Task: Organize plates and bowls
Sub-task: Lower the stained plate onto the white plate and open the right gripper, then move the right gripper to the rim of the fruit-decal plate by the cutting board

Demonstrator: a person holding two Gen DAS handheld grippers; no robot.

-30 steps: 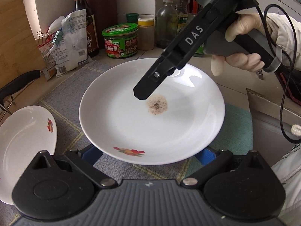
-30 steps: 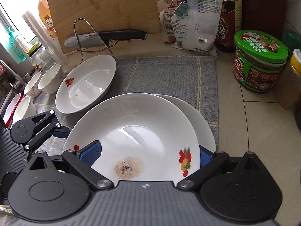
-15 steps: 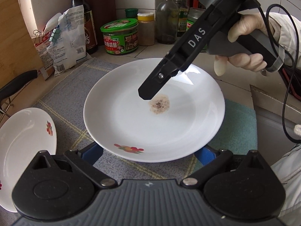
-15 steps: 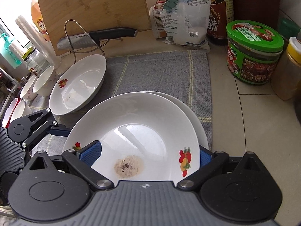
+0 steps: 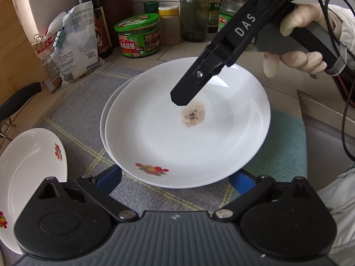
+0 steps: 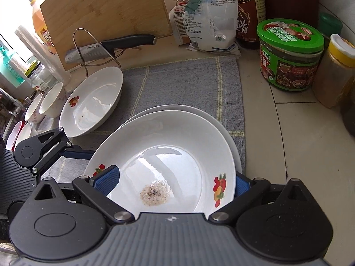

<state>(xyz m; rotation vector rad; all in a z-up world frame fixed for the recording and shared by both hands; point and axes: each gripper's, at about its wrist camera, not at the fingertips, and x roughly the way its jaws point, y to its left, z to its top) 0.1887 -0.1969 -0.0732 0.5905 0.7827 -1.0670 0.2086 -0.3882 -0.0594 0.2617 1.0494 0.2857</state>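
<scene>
A white deep plate with a brown stain and a fruit print sits tilted on top of a second white plate on the grey mat. My right gripper is shut on the stained plate. Its jaws stand wide: the left pad lies inside the dish, and the right pad is behind the rim. My left gripper is open, its blue pads low by the plate's near rim, holding nothing.
A third fruit-print plate lies left on the mat, with small bowls beyond it. A knife on a wire stand, a cutting board, a green-lidded jar and bottles line the back.
The stained plate has moved with my right gripper over the lower plate and covers more of it. The left gripper has pulled back a little, and the lower plate's left rim now shows.
</scene>
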